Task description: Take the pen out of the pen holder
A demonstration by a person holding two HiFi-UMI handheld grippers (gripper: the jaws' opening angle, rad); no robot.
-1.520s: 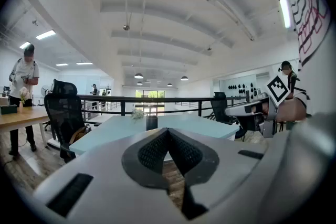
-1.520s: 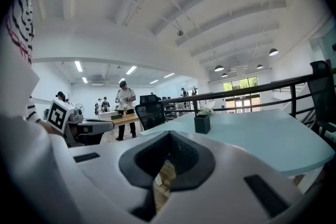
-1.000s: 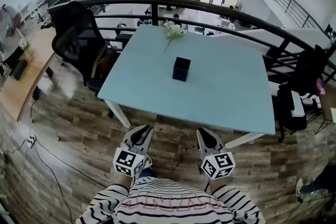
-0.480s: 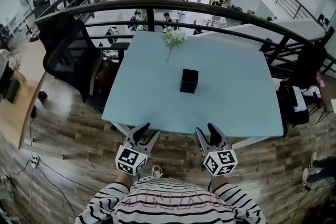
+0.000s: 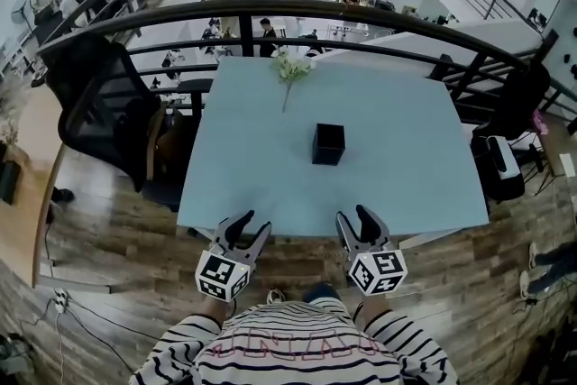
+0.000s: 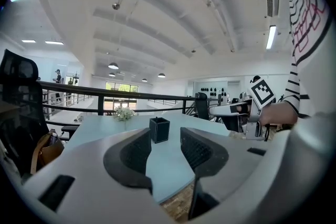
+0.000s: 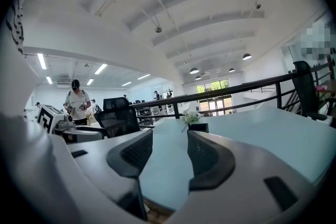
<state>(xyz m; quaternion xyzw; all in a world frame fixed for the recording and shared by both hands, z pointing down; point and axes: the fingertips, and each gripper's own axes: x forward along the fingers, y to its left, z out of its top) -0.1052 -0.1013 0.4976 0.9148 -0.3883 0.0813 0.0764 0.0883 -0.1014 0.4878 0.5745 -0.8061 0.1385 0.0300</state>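
Note:
A black square pen holder point(image 5: 328, 143) stands upright near the middle of the pale blue table point(image 5: 252, 185). No pen shows above its rim. My left gripper point(image 5: 245, 226) and right gripper point(image 5: 354, 219) hover side by side at the table's near edge, well short of the holder. Both have just opened their jaws, and nothing is between them. The left gripper view has the holder point(image 6: 159, 130) straight ahead beyond the open left gripper point(image 6: 165, 152). In the right gripper view the holder point(image 7: 198, 127) peeks out past the open right gripper point(image 7: 169, 157).
A sprig of white flowers point(image 5: 290, 68) lies on the far side of the table. A black office chair point(image 5: 95, 104) stands to the left and a dark railing point(image 5: 361, 13) curves behind the table. Another chair and a small cabinet point(image 5: 500, 162) are at the right.
Both grippers went from shut to open. They and the person moved forward, from over the wood floor up to the table's near edge.

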